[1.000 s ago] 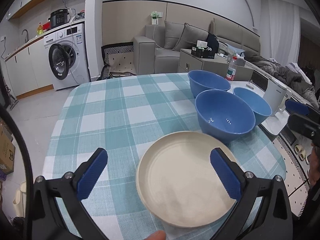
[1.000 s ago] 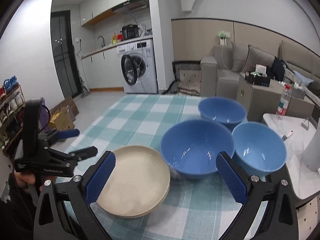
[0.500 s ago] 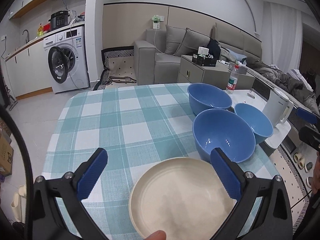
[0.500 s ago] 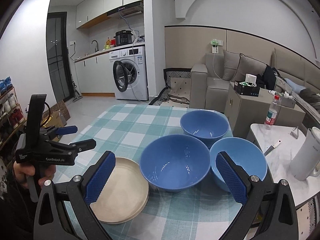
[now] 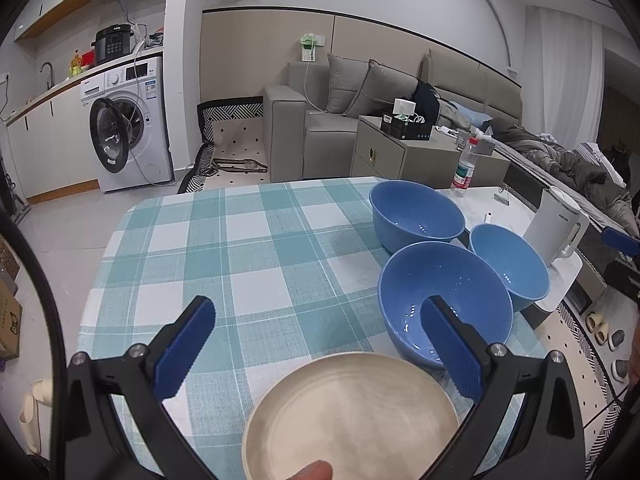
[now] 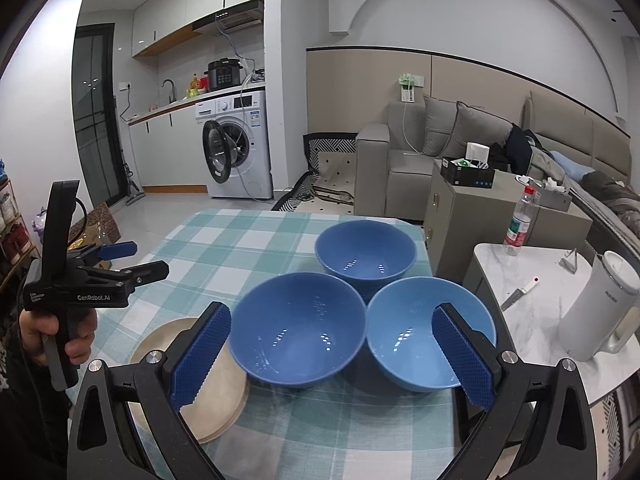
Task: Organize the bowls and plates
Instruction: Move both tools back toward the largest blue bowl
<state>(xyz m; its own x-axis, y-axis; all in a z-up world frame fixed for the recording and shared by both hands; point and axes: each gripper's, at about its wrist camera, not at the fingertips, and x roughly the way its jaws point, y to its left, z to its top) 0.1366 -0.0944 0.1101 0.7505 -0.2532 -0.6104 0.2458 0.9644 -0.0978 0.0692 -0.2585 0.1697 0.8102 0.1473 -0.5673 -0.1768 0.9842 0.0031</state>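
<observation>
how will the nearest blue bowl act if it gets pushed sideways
The nearest blue bowl looks rigid and glossy, so it would likely slide on the tablecloth rather than tip. It touches the lighter blue bowl and the plate, so it would probably nudge them.

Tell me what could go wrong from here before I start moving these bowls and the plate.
1. The three blue bowls sit clustered, seemingly rim to rim; lifting one may nudge its neighbours.
2. The right-hand bowl lies near the table edge, beside the side table with the white kettle; a shove could send it off.
3. The cream plate is low and flat near the front edge, so the jaws may slip off its rim.
</observation>
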